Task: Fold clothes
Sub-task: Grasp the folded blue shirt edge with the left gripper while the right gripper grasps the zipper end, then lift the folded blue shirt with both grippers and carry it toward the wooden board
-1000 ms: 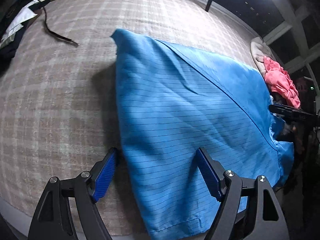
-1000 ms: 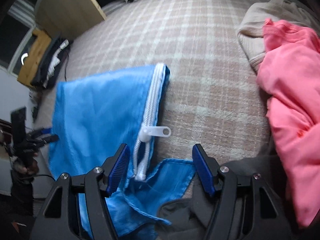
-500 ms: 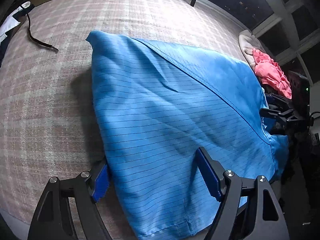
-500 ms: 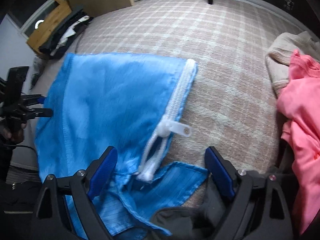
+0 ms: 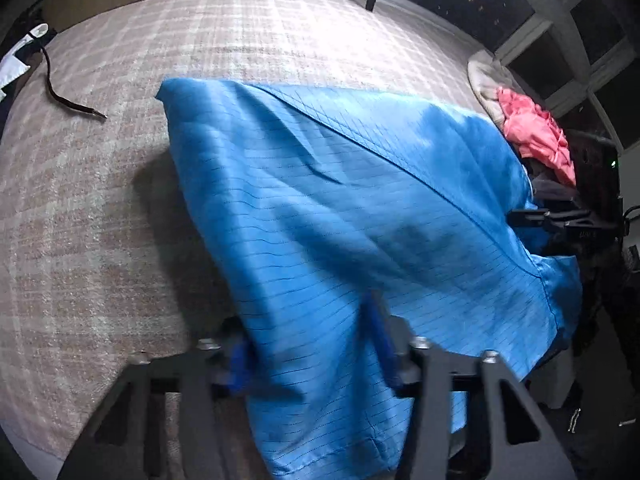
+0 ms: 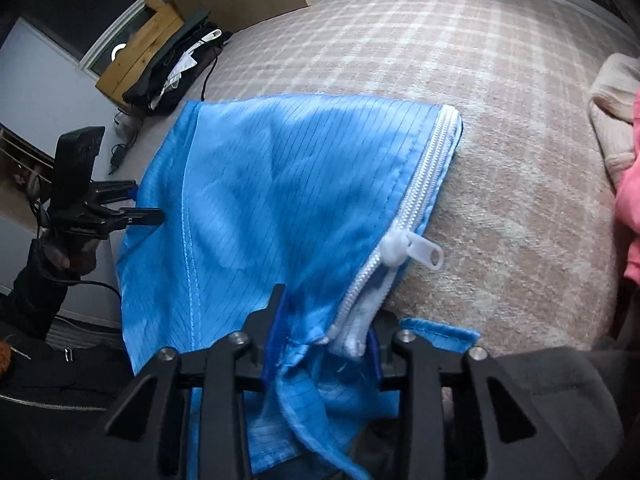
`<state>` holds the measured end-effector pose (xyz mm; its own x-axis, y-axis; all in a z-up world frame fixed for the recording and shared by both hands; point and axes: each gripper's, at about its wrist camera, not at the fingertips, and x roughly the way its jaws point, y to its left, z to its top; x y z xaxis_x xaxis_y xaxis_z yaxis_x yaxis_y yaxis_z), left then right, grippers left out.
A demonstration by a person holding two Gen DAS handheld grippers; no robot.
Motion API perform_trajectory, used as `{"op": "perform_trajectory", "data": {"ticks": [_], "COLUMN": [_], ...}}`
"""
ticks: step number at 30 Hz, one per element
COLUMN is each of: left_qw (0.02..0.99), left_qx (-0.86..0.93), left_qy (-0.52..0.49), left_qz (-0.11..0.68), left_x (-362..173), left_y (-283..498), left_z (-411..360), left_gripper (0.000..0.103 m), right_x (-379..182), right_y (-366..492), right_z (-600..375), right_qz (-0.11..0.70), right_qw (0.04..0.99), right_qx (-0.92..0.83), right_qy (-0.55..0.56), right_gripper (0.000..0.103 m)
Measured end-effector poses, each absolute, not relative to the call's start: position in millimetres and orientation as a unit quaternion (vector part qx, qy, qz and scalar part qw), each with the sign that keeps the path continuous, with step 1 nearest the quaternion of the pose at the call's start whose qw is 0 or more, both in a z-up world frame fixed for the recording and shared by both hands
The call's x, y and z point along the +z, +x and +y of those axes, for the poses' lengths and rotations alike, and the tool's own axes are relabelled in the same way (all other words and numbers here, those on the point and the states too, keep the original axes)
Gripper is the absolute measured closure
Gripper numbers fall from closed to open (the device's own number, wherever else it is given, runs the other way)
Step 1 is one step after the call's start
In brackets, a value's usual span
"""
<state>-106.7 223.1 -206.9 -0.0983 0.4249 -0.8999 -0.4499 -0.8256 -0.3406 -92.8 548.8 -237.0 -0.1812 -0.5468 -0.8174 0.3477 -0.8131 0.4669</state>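
A blue garment [image 5: 340,208] with thin dark stripes lies spread on a plaid carpet [image 5: 100,220]. Its white zipper [image 6: 424,184] runs down the right edge. My left gripper [image 5: 310,344] is closing on the garment's near left edge. The cloth is bunched between the blurred blue pads. My right gripper [image 6: 324,332] is closing on the garment's lower zipper end, with cloth and zipper tape gathered between the pads. Each gripper shows in the other's view: the right gripper [image 5: 540,216] sits at the garment's far side, and the left gripper [image 6: 136,204] sits at the garment's left edge.
A pink garment [image 5: 536,136] lies on a beige one [image 5: 486,80] to the right. A black cord [image 5: 68,100] lies on the carpet at the left. Dark clothes [image 6: 176,68] are piled by wooden boards [image 6: 132,56]. Grey cloth [image 6: 540,392] lies near the right gripper.
Both grippers' jaws have come in from wide open onto the blue garment. The right gripper has moved left over the zipper end.
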Motion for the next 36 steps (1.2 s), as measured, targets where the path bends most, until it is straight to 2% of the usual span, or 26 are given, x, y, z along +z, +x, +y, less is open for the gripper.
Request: {"op": "perform_trajectory", "data": {"ticks": [3,8,13,17,20,21,23,24,26,28,29,31,33,36], "left_qw": [0.301,0.298,0.317,0.324,0.333,0.327,0.307,0.300,0.298,0.296,0.294,0.296,0.307,0.335], "left_qx": [0.744,0.749,0.761,0.771,0.758,0.755,0.751,0.750,0.749,0.745,0.745,0.739,0.735,0.729], "left_qy": [-0.596,-0.592,-0.566,-0.548,-0.561,-0.568,-0.582,-0.588,-0.592,-0.597,-0.598,-0.603,-0.602,-0.594], "left_qz": [0.000,-0.018,-0.026,-0.024,-0.005,0.013,0.045,0.045,0.027,0.033,0.040,0.045,0.046,0.058], "left_x": [-209,-204,-178,-160,-171,-178,-192,-196,-198,-200,-201,-205,-210,-211], "left_y": [-106,-108,-108,-110,-111,-109,-107,-107,-109,-111,-111,-114,-118,-115], "left_z": [221,214,208,206,210,216,221,217,211,210,210,209,225,239], "left_gripper": [0.087,0.096,0.098,0.098,0.094,0.092,0.077,0.076,0.071,0.065,0.062,0.061,0.058,0.057], "right_x": [-240,-233,-187,-144,-152,-162,-183,-194,-209,-218,-222,-227,-229,-231], "right_y": [-91,-90,-85,-87,-93,-94,-94,-93,-91,-91,-92,-95,-97,-96], "right_z": [539,539,545,543,548,551,553,554,559,563,563,561,556,541], "right_qz": [-0.078,-0.102,-0.110,-0.087,-0.065,-0.061,-0.054,-0.049,-0.047,-0.051,-0.051,-0.054,-0.056,-0.059], "right_qw": [0.298,0.296,0.303,0.309,0.290,0.275,0.250,0.236,0.228,0.230,0.227,0.235,0.253,0.288], "right_qx": [-0.769,-0.773,-0.800,-0.822,-0.807,-0.800,-0.784,-0.780,-0.778,-0.778,-0.779,-0.781,-0.782,-0.781], "right_qy": [0.561,0.552,0.506,0.471,0.510,0.530,0.566,0.577,0.584,0.582,0.582,0.576,0.567,0.551], "right_gripper": [0.090,0.094,0.097,0.098,0.096,0.090,0.082,0.076,0.074,0.062,0.059,0.055,0.044,0.043]}}
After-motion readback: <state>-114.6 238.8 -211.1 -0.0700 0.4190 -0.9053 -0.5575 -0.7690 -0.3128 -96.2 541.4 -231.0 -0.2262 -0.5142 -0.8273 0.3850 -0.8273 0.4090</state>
